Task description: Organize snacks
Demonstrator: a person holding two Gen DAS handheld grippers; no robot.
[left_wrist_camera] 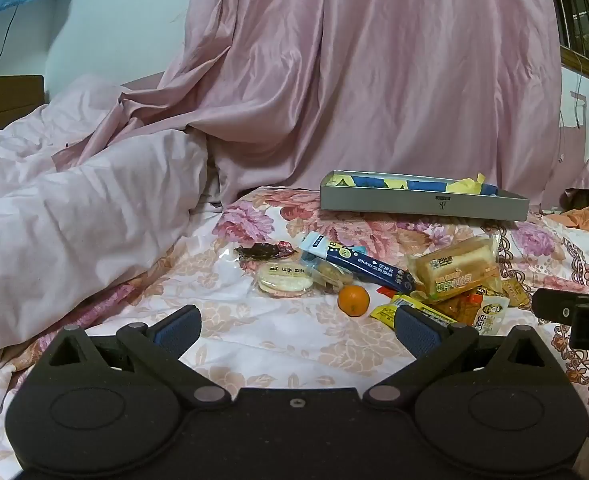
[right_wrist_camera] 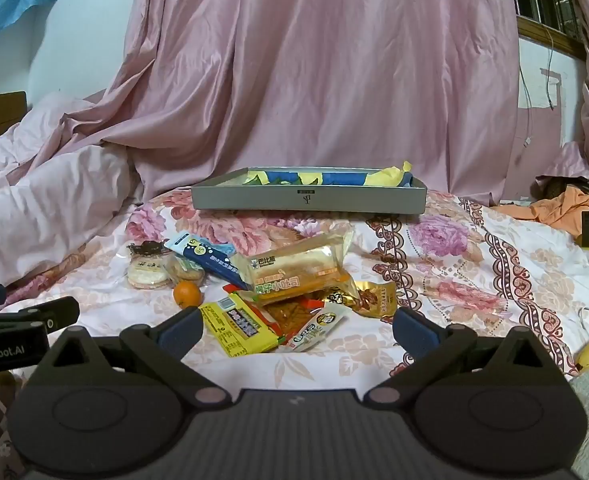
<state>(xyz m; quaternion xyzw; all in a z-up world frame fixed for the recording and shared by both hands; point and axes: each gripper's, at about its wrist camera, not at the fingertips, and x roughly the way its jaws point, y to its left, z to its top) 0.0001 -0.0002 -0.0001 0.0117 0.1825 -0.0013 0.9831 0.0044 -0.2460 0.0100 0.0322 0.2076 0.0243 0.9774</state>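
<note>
While both the left tongs [left_wrist_camera: 298,330] and right tongs [right_wrist_camera: 298,330] hover spread wide and empty, the snacks [right_wrist_camera: 278,292] lie heaped on the bed [right_wrist_camera: 454,280] before the grey box [right_wrist_camera: 308,198] — light, crinkly, slippery packets, probably best pinched at a sealed edge.

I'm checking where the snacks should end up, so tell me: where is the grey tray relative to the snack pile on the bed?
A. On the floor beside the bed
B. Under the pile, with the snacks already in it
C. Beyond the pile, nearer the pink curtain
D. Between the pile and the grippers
C: the grey tray sits on the floral bedsheet beyond the snack pile, in front of the pink curtain.
</note>
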